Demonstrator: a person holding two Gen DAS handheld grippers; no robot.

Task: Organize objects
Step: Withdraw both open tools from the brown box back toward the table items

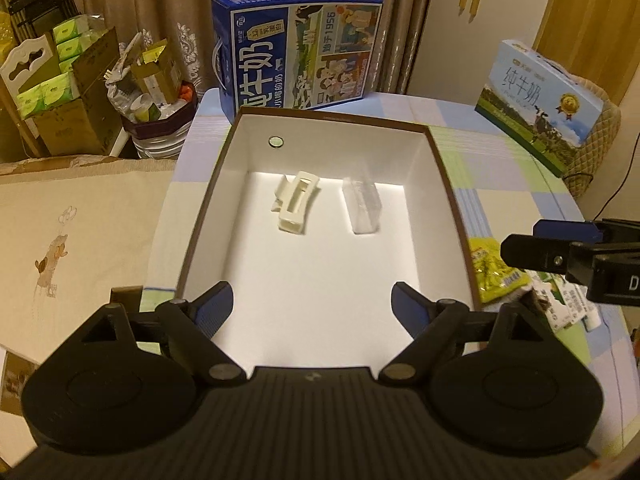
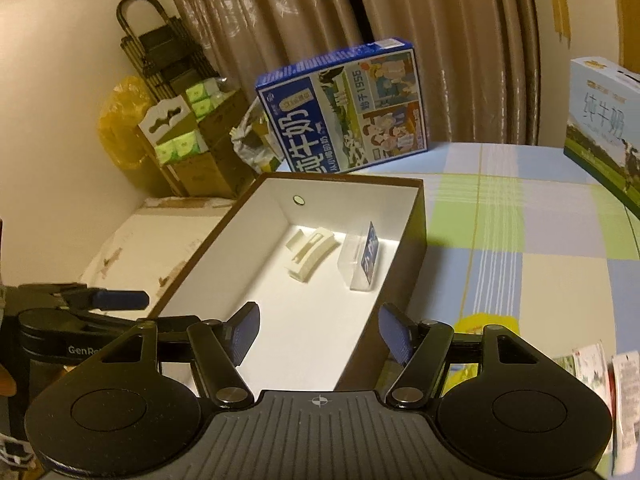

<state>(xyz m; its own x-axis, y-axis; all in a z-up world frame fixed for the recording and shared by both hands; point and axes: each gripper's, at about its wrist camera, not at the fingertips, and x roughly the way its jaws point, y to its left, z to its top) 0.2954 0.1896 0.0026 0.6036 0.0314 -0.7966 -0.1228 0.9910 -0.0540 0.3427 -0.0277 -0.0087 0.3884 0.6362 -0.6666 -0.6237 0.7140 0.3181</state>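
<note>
Two items lie on the white floor of the open box (image 1: 448,200), toward its far end: a cream hair clip (image 1: 297,203) and, just to its right and apart from it, a clear plastic case (image 1: 362,211). From the right wrist view we note a blue card inside the case (image 2: 362,260); the clip (image 2: 311,254) lies at a slant. We also record a small round disc (image 1: 276,142) on the inside of the far wall of the box.

We find the left gripper (image 1: 312,304) above the near end of the box, its jaws spread wide with nothing between them. The right gripper (image 2: 318,334) sits over the near right corner of the box (image 2: 418,216), jaws likewise wide apart and holding nothing. In the left wrist view the right gripper (image 1: 516,254) shows side-on at the right edge, above a yellow-green snack packet (image 1: 494,274) that lies on the checked tablecloth (image 1: 516,184) against the outer right wall of the box. Several more small packets (image 1: 568,302) lie beside the snack packet; we cannot read their labels.

Behind the box a dark blue milk carton (image 1: 298,50) stands at the table's far edge. A pale blue milk carton (image 1: 542,104) stands at the far right, well apart from the box. Off the table to the left we note cardboard boxes (image 1: 76,120) with green tissue packs (image 1: 66,44).
</note>
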